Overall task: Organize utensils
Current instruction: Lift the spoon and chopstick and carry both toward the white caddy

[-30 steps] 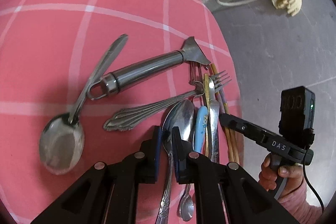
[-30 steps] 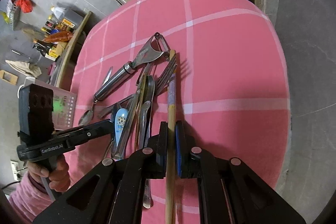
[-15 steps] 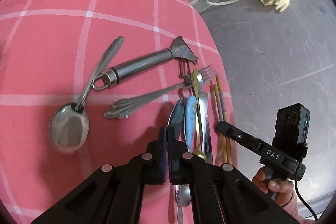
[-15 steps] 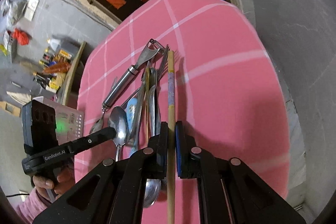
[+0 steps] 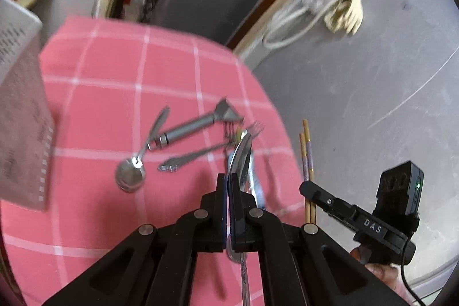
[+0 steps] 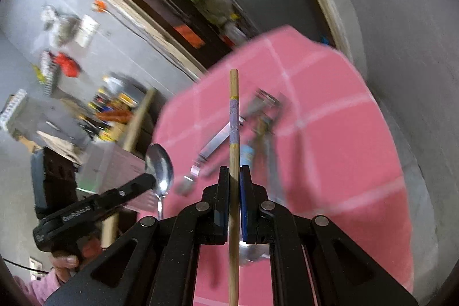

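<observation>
My left gripper point(image 5: 228, 184) is shut on a steel spoon point(image 5: 242, 157), held edge-on high above the pink checked table point(image 5: 114, 93); the spoon's bowl also shows in the right wrist view point(image 6: 159, 165). My right gripper point(image 6: 234, 177) is shut on wooden chopsticks point(image 6: 234, 111) with a purple band, lifted above the table; they also show in the left wrist view point(image 5: 307, 162). On the cloth lie a large spoon point(image 5: 130, 177), a peeler point(image 5: 195, 125), a fork point(image 5: 200, 154) and a blue-handled spoon point(image 6: 246, 154).
A white perforated basket point(image 5: 17, 116) stands at the table's left side. Grey floor lies to the right of the table, with a cloth bundle and cable point(image 5: 338, 10) on it. Cluttered shelves point(image 6: 114, 105) are behind the table.
Both grippers have risen well above the table, the left with the spoon and the right with the chopsticks. The rest of the utensils stay on the cloth.
</observation>
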A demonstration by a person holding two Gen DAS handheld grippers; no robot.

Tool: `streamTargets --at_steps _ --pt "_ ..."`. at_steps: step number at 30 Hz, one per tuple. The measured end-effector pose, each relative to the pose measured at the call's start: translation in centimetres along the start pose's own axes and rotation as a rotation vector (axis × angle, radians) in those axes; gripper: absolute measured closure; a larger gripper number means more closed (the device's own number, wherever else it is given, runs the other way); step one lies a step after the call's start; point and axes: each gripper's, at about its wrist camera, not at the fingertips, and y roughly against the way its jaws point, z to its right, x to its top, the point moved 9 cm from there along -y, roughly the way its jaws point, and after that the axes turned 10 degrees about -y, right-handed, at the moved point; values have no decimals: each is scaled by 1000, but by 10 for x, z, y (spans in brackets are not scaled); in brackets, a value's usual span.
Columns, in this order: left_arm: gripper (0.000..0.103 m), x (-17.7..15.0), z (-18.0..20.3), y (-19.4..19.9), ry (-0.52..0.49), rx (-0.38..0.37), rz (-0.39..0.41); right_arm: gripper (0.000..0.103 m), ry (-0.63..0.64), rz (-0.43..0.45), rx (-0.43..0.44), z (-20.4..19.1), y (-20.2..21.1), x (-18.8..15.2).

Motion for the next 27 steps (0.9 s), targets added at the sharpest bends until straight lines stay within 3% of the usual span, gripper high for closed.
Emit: streamTargets --at_steps 10,18,22,27 --pt "101 73 -22 119 2 74 243 97 132 181 310 -142 16 39" --pt "101 118 -82 216 3 245 455 97 165 334 502 -253 -1 51" --pt "101 130 -112 235 3 336 524 97 156 383 544 -287 -21 42" --pt "101 132 -139 232 -35 420 570 97 151 386 537 -297 -58 25"
